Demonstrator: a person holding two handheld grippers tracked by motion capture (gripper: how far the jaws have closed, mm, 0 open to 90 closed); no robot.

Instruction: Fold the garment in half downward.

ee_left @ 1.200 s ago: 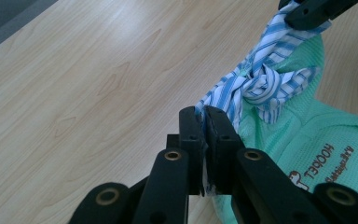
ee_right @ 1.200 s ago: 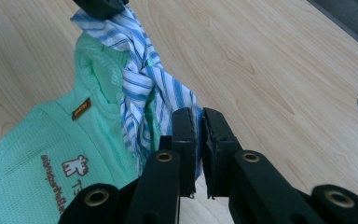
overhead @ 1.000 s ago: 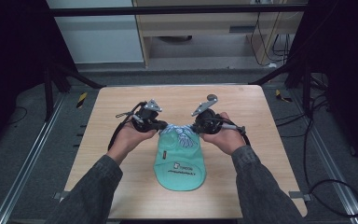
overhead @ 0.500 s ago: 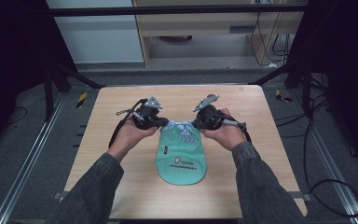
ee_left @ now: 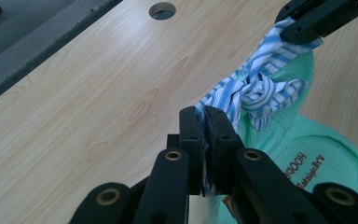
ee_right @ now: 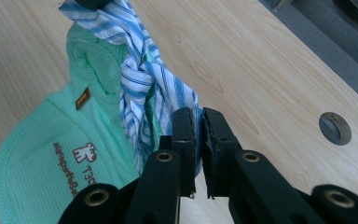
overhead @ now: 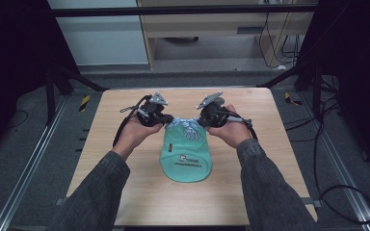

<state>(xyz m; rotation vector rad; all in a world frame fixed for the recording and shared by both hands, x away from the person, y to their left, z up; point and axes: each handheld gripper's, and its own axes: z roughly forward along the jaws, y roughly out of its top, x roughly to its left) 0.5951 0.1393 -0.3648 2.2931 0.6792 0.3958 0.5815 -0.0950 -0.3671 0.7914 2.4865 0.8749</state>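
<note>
Print on green garment (overhead: 186, 159) too small to read in high view. Left gripper view: bottom and right frame edges crop garment; left tongs (ee_left: 205, 135) hide striped cloth (ee_left: 256, 88) end pinched between jaws. Right gripper view: top edge cuts cloth, right tongs (ee_right: 197, 140) cover lower end.

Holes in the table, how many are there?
2. One round hole sits near the table's far edge in the left gripper view; another hole shows in the right gripper view, past the striped cloth. Hands may hide more.
</note>
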